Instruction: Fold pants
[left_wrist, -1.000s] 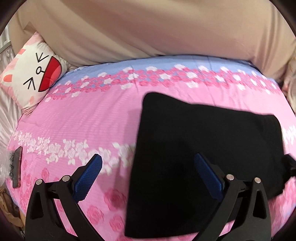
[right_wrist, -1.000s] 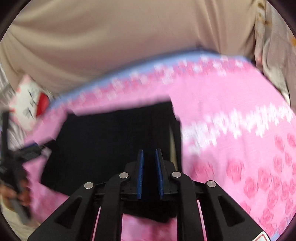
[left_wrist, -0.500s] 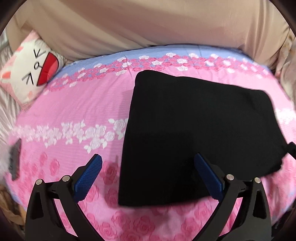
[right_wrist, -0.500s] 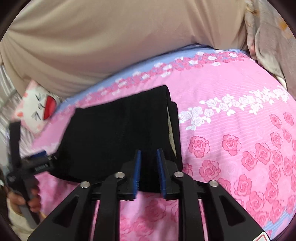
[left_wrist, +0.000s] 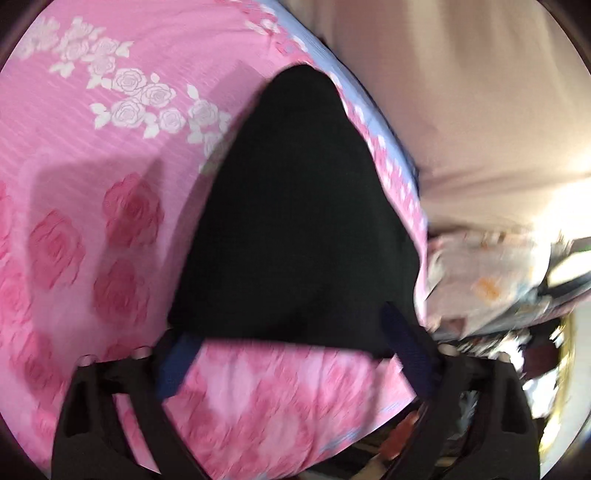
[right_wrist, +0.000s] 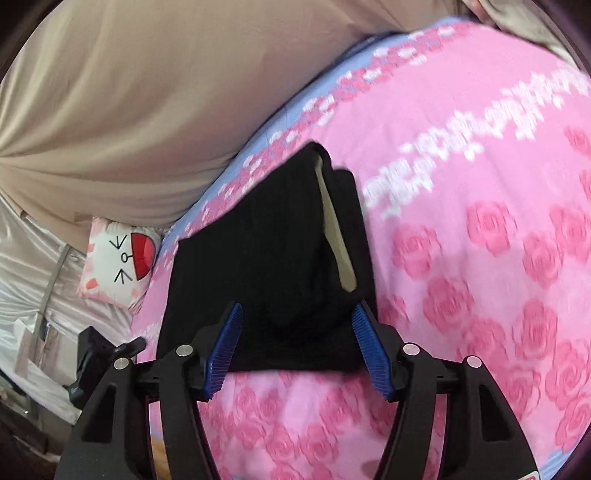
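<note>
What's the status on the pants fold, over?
Left gripper open, empty. Right gripper open, empty. Black pants folded, flat on the pink bedspread. Nothing in the way.

Ahead of my spread right gripper (right_wrist: 295, 347): folded black pants (right_wrist: 266, 266). Right of them, bare pink bedsheet (right_wrist: 480, 221). Left, cartoon pillow (right_wrist: 118, 262). Beyond, beige curtain (right_wrist: 147, 92).

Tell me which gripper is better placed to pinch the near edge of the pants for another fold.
Right, probably. The right gripper is open, with the near edge of the folded black pants between its fingers and a sharp view. The left gripper is open near that edge too, but its view is tilted and blurred.
</note>
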